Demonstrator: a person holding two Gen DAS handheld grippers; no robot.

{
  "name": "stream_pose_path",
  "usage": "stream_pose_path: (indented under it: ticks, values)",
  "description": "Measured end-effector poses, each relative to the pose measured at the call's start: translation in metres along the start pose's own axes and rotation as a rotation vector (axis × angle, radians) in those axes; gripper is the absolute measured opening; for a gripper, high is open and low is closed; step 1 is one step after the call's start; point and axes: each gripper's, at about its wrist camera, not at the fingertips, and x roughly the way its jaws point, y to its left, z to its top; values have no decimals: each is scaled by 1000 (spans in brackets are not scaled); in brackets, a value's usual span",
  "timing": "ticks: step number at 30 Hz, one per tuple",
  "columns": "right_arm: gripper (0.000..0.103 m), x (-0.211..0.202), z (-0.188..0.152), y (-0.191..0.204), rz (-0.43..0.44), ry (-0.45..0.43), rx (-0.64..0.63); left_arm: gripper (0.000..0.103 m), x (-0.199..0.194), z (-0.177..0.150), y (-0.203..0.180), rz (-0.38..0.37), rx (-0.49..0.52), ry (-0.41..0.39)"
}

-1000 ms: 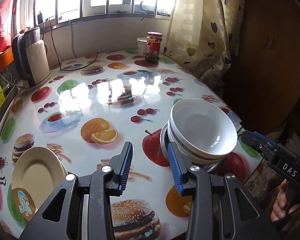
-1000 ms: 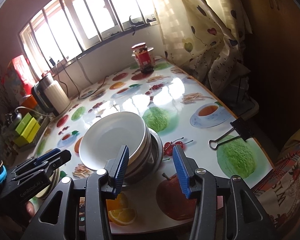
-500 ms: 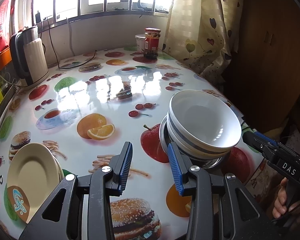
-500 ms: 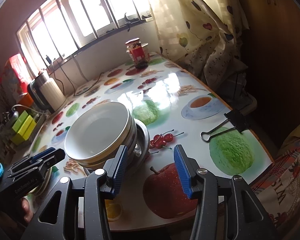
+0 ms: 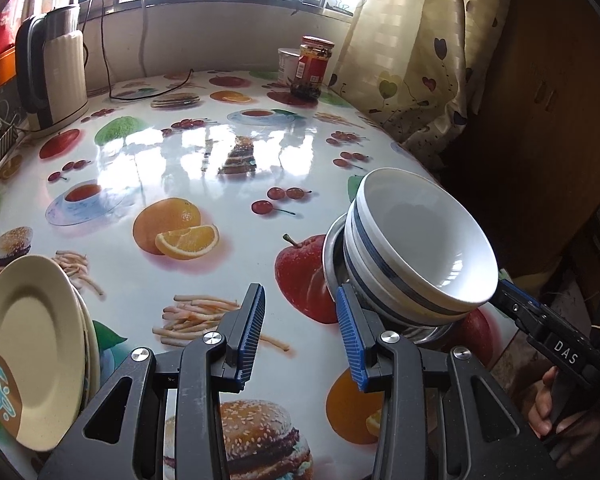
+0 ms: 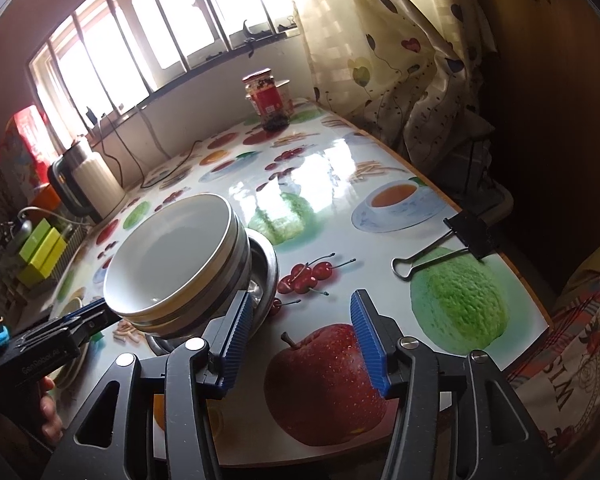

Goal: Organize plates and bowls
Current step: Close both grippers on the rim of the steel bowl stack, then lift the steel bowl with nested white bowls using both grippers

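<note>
- Two stacks on the table [image 5: 204,152] now, and that's most of the job as I read it: white bowls [image 5: 424,248] nested together, blue-banded, sitting in a steel dish [image 5: 334,248] near the right edge.
- Bowls lean a bit toward me in the dish; from the right wrist view the bowls [image 6: 176,256] look seated but not level.
- Cream plates [image 5: 28,352] are piled at the near left corner; I count at least two rims and can't tell more.
- My left gripper [image 5: 300,328] is spread, nothing between the pads; its right finger sits just beside the dish, and I can't say whether it touches.
- My right gripper [image 6: 300,340] has just been opening its jaws, with only tablecloth between them; its left finger is close against the bowl stack.
- Left to do, I'd judge: straighten the bowls, maybe bring the two piles together.
- Kettle [image 5: 52,76] and jar [image 5: 314,68] stand well apart at the back, and a binder clip [image 6: 456,244] lies by the right edge.
</note>
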Motion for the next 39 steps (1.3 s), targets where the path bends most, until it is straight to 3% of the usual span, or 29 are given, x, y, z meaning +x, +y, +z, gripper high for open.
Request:
stream_pose_path:
  ticks: [3,9,21,30,33,39]
  values:
    - [51,4,-1,-4,19,7,13,38,7,0,6,-58,-50,26]
    - [51,15,2,-4,28,23,6,38,18,3,17,-85,-119,52]
    - [50,30,6,-9,67,28,36,38,32,10,22,-141,-150,65]
    - [27,38,10,-6,130,44,32,37,40,12,21,-170,-147,71]
    - [19,41,12,-12,195,67,66,32,42,13,21,-189,-151,68]
    - [15,42,11,-15,250,75,84,18,43,14,20,-230,-161,61]
